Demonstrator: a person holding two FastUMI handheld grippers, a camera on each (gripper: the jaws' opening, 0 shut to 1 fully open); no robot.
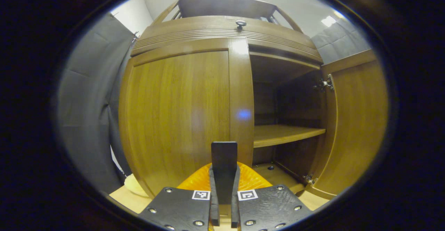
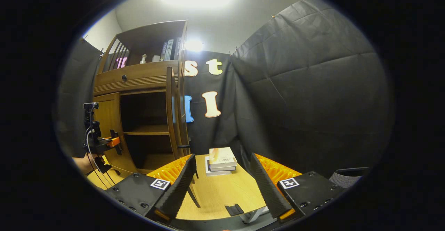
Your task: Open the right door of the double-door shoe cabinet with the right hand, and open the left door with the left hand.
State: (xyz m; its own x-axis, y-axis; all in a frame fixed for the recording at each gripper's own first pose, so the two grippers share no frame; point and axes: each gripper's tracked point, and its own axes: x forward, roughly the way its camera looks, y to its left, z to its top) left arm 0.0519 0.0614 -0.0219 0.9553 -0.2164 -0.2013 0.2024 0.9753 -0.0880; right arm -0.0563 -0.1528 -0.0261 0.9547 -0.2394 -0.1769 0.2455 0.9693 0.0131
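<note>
Black cloth walls surround the counter (image 2: pixel 222 189) where the shoe cabinet (image 1: pixel 226 29) stands. Its right door (image 1: pixel 358 120) hangs open; the stiff, smooth left door (image 1: pixel 177 116) is closed, best pulled by its inner edge. Left gripper (image 1: pixel 224 154) fingers clenched there; right gripper (image 2: pixel 222 180) released.

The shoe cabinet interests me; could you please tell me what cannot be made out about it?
- Left gripper view: the base of the handle is hidden by the left gripper clamped on it.
- Left gripper view: the space behind the shelf is too dark to judge.
- Right gripper view: the left door is partly covered by that gripper; the books up top are too small to read.
</note>
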